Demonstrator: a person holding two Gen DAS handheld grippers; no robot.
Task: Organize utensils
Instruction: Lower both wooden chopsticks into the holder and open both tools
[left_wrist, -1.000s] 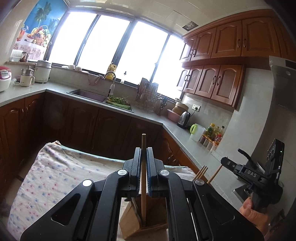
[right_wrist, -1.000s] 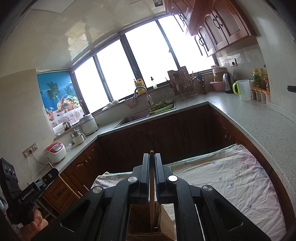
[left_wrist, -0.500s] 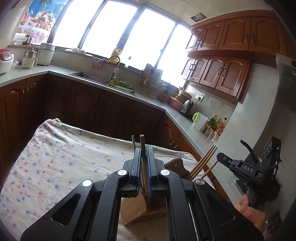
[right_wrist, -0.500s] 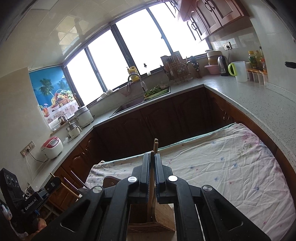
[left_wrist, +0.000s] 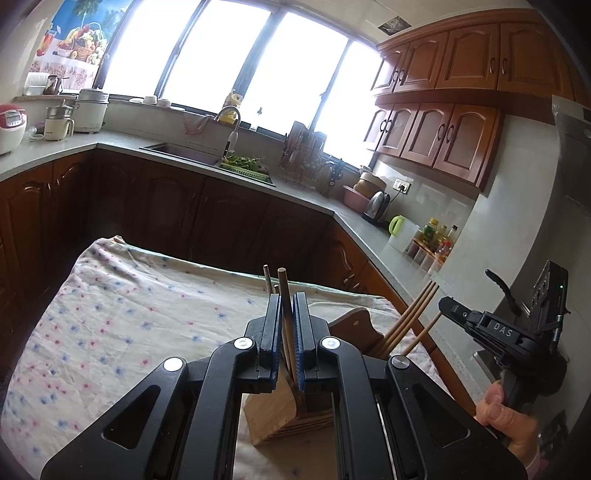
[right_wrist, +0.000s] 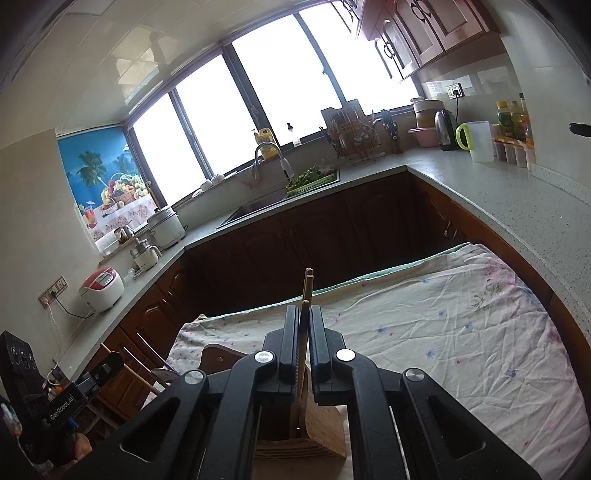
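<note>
Your left gripper (left_wrist: 287, 325) clamps chopstick (left_wrist: 284, 295), right gripper (right_wrist: 303, 332) clamps its own chopstick (right_wrist: 305, 314); both sticks near upright, tips already inside wooden holder (left_wrist: 275, 413) directly beneath jaws; likely next: release straight down

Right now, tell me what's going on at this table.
A person holds a gripper in each hand over a wooden utensil holder on a floral tablecloth. The left gripper is shut on one wooden chopstick, the right gripper on another chopstick. Both chopsticks' lower ends reach down into the holder, jaws not yet released.
</note>
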